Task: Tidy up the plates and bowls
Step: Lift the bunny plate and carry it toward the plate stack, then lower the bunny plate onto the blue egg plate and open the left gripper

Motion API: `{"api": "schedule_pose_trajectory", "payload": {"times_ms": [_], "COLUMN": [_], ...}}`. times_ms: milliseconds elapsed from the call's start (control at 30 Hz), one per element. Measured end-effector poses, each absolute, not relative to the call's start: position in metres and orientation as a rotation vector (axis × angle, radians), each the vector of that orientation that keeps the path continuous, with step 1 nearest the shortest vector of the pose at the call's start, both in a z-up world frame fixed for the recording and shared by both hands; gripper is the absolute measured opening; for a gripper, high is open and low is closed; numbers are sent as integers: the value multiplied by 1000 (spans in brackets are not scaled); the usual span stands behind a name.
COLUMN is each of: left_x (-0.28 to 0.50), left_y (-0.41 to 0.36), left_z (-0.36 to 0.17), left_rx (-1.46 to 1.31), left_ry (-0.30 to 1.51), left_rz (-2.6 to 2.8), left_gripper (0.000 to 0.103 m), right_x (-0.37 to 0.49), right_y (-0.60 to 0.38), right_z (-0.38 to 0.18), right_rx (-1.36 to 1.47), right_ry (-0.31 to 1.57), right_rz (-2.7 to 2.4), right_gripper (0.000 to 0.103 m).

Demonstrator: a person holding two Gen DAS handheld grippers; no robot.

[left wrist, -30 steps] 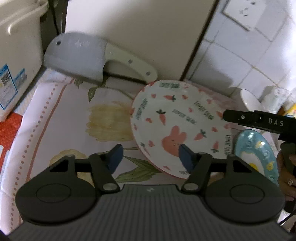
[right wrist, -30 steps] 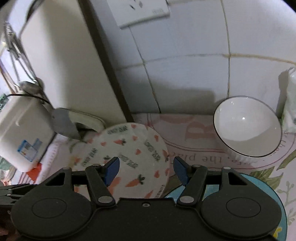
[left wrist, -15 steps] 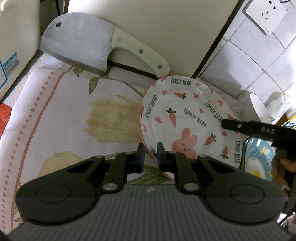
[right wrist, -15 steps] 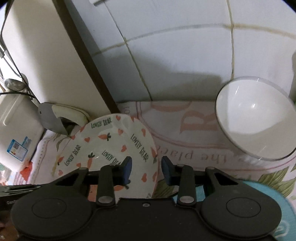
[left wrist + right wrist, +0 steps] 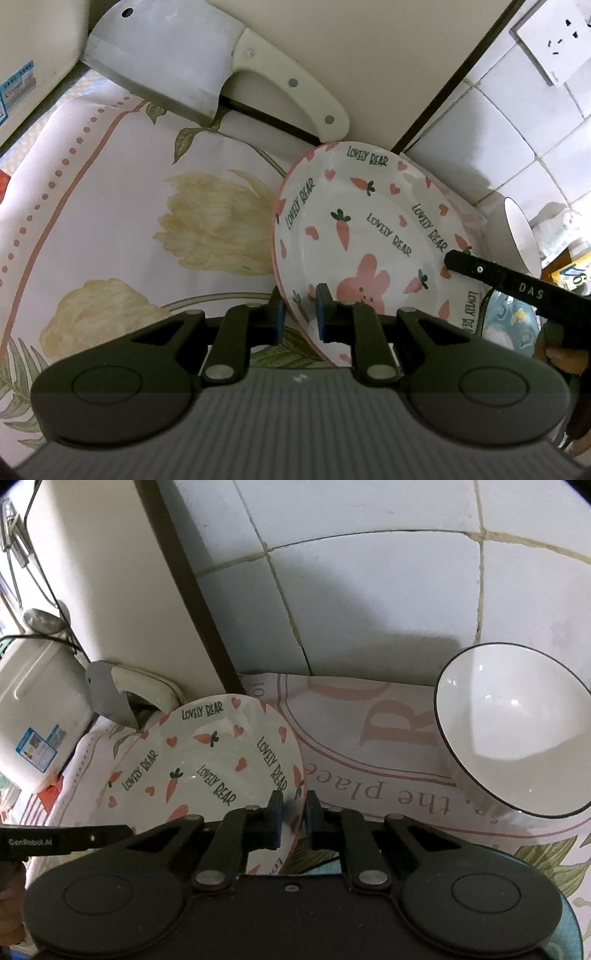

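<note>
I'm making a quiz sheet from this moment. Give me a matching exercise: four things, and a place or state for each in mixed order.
Things:
1. carrot plate
2. cleaver
3. white bowl
4. wall socket

Places or states:
A. on the tiled wall
B. leaning against the cream panel
C. rim pinched by the left tool and the right tool
D. stands on the mat, untouched

Pairs: 1-C, 2-B, 3-D, 4-A

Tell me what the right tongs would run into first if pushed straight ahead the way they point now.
The right tongs are already clamped on the rim of the carrot plate, so the plate would be pushed along with them. Beyond it, the placemat and then the tiled wall look next, though depth is unclear.
</note>
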State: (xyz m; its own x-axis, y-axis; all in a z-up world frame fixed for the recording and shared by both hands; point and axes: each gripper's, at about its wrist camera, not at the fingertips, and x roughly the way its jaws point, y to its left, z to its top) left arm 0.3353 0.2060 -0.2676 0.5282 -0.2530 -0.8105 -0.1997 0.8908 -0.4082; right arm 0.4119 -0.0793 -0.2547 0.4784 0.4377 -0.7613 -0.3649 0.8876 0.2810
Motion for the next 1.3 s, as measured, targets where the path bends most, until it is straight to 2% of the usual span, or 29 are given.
{"api": "schedule_pose_trajectory", "payload": {"times_ms": [667,1300], "left_x": [285,232], "left_y": [199,124], "left_z": [-210,-123], "left_rx": [-413,-413], "left_ry": [1002,928], "left_rz": [-11,-89], "left_gripper": [15,15], "right_x": [352,276], "right_y": [-79,-168], "right_z": [-208,-116], "right_rx": [72,109], "right_ry": [890,790], "right_rz": [485,425], "right_gripper": [16,17]}}
